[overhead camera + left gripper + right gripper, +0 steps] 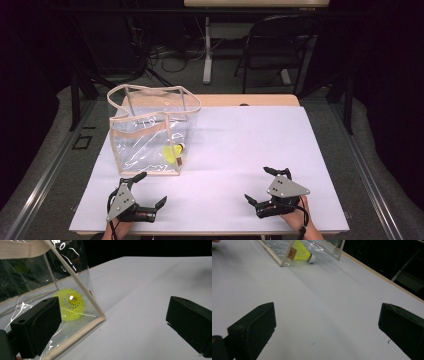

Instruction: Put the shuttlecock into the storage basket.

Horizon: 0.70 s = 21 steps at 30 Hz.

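Note:
A clear plastic tote bag point(150, 130) with cream trim stands upright on the left part of the white table point(250, 145). A yellow shuttlecock point(173, 153) lies inside it at the near right corner, seen through the wall as shuttlecock point(71, 303) and shuttlecock point(302, 253). My left gripper point(149, 190) rests on the table just in front of the bag, open and empty; its midpoint point(113, 327) faces the bag's corner. My right gripper point(263, 184) sits at the near right, open with nothing between its jaws, its midpoint point(327, 327) over bare table.
The bag point(30, 270) has a cream handle point(150, 95) arching over its open top. A folding chair point(280, 45) and a desk leg point(207, 50) stand beyond the table's far edge. Dark floor surrounds the table.

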Each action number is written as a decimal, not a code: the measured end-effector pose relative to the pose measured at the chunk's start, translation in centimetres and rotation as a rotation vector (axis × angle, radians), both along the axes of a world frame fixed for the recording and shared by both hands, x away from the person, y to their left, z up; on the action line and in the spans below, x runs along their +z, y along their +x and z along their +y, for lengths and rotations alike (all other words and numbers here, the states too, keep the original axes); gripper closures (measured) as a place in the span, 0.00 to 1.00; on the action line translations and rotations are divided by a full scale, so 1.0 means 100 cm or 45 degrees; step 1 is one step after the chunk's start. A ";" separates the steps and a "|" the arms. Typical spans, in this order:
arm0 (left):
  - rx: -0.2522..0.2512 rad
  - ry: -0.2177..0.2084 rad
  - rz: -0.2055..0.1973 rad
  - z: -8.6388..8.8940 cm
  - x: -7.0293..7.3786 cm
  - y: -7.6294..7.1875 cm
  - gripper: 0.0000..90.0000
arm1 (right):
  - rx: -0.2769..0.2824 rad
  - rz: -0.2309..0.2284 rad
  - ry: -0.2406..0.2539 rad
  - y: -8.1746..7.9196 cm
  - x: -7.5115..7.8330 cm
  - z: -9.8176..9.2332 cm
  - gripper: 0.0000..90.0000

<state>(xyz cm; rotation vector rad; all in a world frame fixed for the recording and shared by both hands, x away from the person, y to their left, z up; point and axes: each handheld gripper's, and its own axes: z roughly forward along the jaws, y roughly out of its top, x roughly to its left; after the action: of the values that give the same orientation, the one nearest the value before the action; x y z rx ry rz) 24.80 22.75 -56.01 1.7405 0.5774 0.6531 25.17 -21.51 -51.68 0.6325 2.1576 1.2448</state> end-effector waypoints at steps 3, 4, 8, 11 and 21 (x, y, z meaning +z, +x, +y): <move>-0.001 -0.004 0.002 0.000 0.000 0.000 0.00 | 0.002 -0.014 -0.004 -0.003 -0.003 -0.002 0.01; -0.001 -0.005 0.003 -0.001 0.000 0.000 0.00 | -0.001 -0.012 0.000 -0.004 -0.004 -0.003 0.01; -0.008 0.000 0.003 -0.001 0.000 0.000 0.00 | -0.006 -0.026 0.013 -0.007 -0.010 -0.007 0.01; -0.007 -0.001 0.005 -0.002 -0.001 0.001 0.00 | -0.009 -0.036 0.015 -0.012 -0.013 -0.009 0.01; -0.017 0.005 0.009 -0.003 -0.001 0.001 0.00 | -0.046 -0.057 0.061 -0.020 -0.021 -0.017 0.01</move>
<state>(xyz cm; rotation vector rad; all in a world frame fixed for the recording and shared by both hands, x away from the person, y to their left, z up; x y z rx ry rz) 24.92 22.49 -56.10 1.7496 0.5691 0.6395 23.13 -23.26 -53.74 0.6543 2.0761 1.2828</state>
